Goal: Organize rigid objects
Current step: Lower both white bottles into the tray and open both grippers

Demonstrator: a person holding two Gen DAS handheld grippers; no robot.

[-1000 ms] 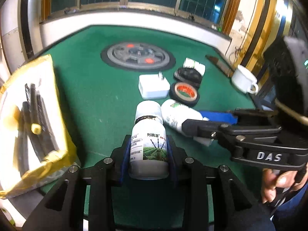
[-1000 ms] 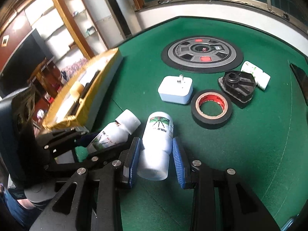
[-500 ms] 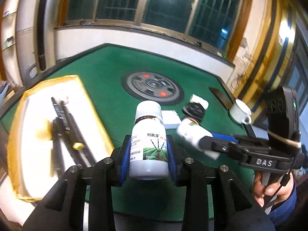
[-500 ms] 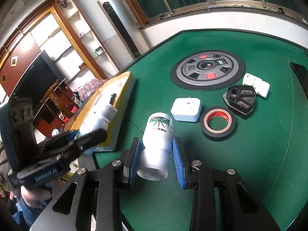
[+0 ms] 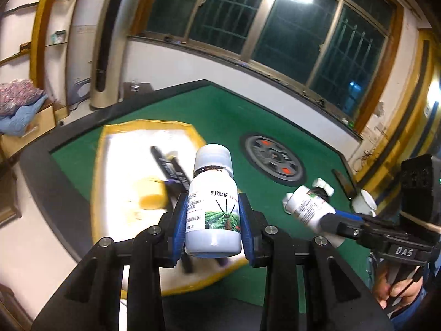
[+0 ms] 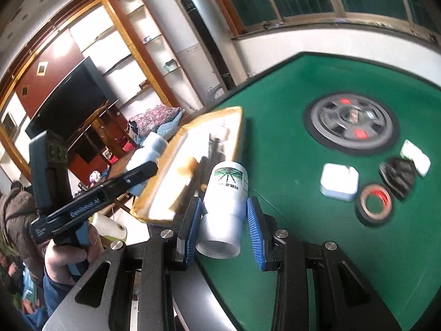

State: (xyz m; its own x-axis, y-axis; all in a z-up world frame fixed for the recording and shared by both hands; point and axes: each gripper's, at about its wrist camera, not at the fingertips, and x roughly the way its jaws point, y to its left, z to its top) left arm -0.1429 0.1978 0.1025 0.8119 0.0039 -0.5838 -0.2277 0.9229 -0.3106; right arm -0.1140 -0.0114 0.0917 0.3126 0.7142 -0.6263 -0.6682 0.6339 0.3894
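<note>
Green felt table: tape roll, white charger, yellow-rimmed tray.

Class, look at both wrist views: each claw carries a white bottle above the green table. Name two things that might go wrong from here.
1. The right claw holds its bottle tilted, near the base; it might slip out.
2. The yellow-rimmed tray already holds black tools and a yellow block, so the left claw's bottle may land on them and topple.
</note>
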